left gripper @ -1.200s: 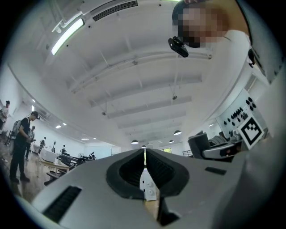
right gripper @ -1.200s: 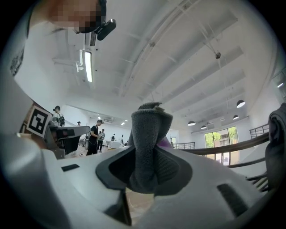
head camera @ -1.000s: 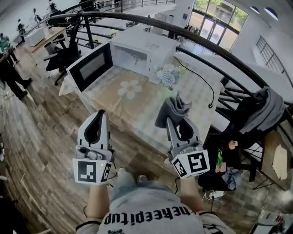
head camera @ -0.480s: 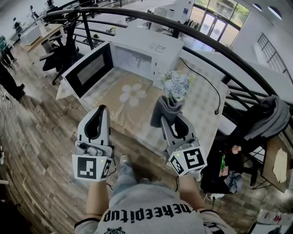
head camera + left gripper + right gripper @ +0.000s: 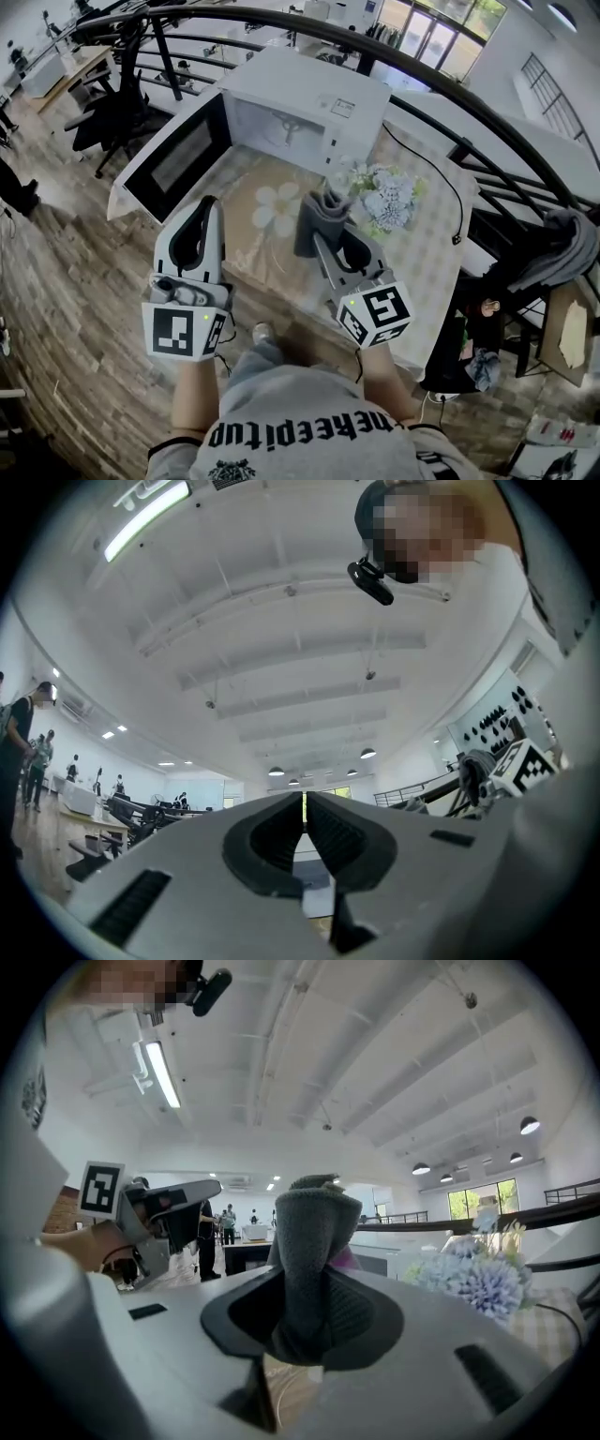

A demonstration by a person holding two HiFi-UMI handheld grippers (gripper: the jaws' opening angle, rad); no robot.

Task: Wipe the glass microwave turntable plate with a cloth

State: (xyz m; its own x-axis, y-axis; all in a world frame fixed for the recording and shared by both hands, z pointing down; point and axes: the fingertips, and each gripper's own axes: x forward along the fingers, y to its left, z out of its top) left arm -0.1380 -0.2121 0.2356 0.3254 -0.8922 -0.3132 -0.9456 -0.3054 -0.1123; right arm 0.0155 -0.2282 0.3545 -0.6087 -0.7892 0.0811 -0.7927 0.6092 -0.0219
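with the right hand-held gripper [image 5: 321,242] clamped on the grey cloth [image 5: 314,216] and the left hand-held gripper [image 5: 206,206] closed on nothing, i'd advance squarely toward the open microwave [image 5: 314,98] at twelve o'clock.

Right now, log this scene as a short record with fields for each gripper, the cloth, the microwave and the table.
left gripper: jaws together, nothing between them
right gripper: shut on the grey cloth
microwave: on the table, door swung open
flowers: on the table beside the microwave
turntable plate: cannot be made out
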